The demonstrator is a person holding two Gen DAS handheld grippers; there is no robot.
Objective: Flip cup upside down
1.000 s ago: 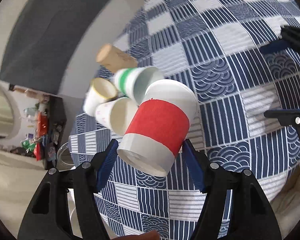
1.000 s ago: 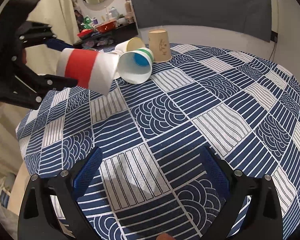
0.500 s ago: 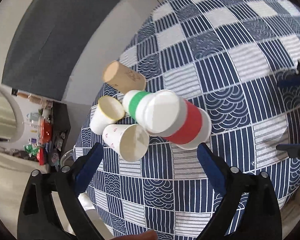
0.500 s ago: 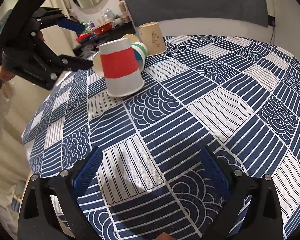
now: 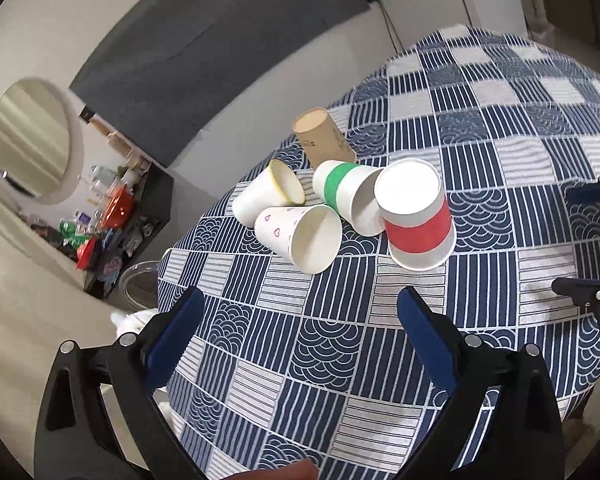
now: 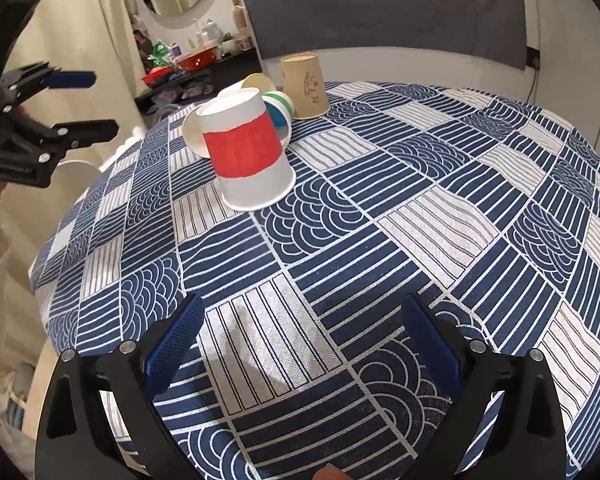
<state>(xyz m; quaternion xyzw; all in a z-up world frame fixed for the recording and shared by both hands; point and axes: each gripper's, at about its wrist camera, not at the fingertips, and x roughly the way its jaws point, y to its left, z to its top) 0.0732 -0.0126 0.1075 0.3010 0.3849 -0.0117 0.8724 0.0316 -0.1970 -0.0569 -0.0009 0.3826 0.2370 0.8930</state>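
Note:
A white paper cup with a red band (image 5: pixel 416 220) stands upside down, rim on the blue patterned tablecloth (image 5: pixel 380 340); it also shows in the right wrist view (image 6: pixel 248 152). My left gripper (image 5: pixel 300 320) is open and empty, drawn back from the cup toward the table's edge; it appears at the left of the right wrist view (image 6: pixel 84 100). My right gripper (image 6: pixel 300 344) is open and empty, low over the cloth, well short of the cup.
A brown cup (image 5: pixel 324 140) stands upside down behind. A green-banded cup (image 5: pixel 348 192), a heart-printed cup (image 5: pixel 300 236) and a yellow-rimmed cup (image 5: pixel 268 196) lie on their sides beside the red-banded cup. A cluttered shelf (image 5: pixel 112 220) is past the table's edge.
My left gripper turned the red-banded cup over, set it rim down on the cloth, opened, and pulled back. My right gripper stayed low and open.

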